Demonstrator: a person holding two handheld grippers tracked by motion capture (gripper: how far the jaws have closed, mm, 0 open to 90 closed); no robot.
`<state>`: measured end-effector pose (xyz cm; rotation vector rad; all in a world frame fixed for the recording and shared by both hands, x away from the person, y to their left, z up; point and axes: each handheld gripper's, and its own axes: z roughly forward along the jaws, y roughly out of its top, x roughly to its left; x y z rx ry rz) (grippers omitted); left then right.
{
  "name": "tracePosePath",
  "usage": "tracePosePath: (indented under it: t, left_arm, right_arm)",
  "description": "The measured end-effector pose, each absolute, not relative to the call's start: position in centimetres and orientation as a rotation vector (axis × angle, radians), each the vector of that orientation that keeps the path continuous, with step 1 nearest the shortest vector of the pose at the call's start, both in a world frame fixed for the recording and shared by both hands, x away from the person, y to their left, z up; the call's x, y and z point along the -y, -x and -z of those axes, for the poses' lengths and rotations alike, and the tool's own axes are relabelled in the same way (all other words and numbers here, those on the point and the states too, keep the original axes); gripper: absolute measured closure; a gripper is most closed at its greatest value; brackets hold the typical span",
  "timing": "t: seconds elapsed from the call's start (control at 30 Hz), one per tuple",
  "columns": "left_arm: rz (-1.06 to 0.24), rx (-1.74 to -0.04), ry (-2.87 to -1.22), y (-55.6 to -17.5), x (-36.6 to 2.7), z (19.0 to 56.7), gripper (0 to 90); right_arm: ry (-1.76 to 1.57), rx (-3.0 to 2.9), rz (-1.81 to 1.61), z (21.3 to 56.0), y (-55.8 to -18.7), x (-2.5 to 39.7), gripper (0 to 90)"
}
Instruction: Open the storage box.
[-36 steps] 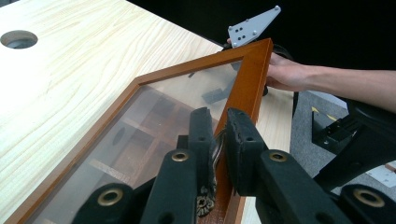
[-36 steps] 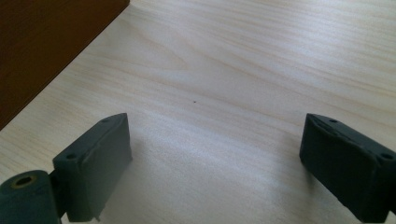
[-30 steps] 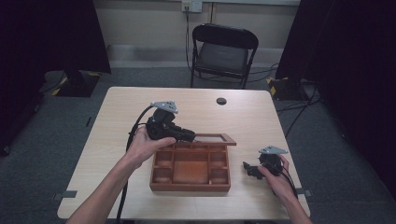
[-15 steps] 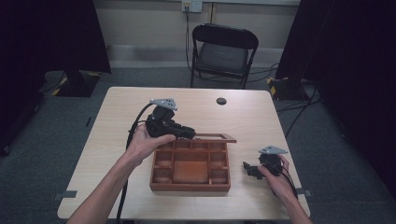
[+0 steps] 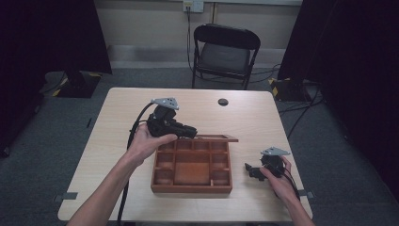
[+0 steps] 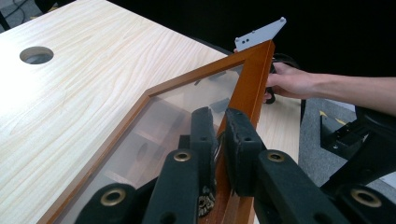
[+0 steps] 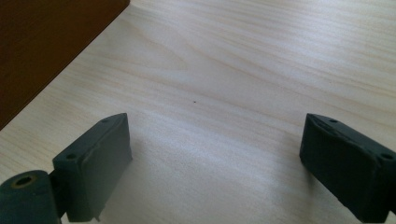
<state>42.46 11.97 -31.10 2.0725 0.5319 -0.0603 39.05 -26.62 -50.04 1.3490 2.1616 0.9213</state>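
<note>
Left gripper view: left hand-held gripper [image 6: 218, 140] clamps the unlabelled lid [image 6: 250, 86]; right hand-held gripper [image 7: 215, 163] gapes wide.

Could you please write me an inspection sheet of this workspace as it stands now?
Surface: light wood table, round cable hole near the far edge.
Job's things: wooden compartment box, compartments look empty; its glass-paned lid raised at the far side.
Clutter: nothing seen.
Grippers: left gripper shut on the lid frame; right gripper open, low over the table right of the box.
Cables: black cable trailing from the left gripper; more on the floor at right.
Surroundings: folding chair, dark curtains, wall socket.
</note>
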Motion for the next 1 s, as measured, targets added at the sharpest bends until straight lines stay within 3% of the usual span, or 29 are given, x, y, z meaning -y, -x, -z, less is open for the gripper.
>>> tracePosePath:
  t: [1.0]
  left_arm:
    - [0.076, -0.544, -2.055, -43.6, -12.0, 30.6, 82.6]
  right_arm:
    - [-1.349, -2.163, -0.921, 50.0, -39.1, 26.6, 8.0]
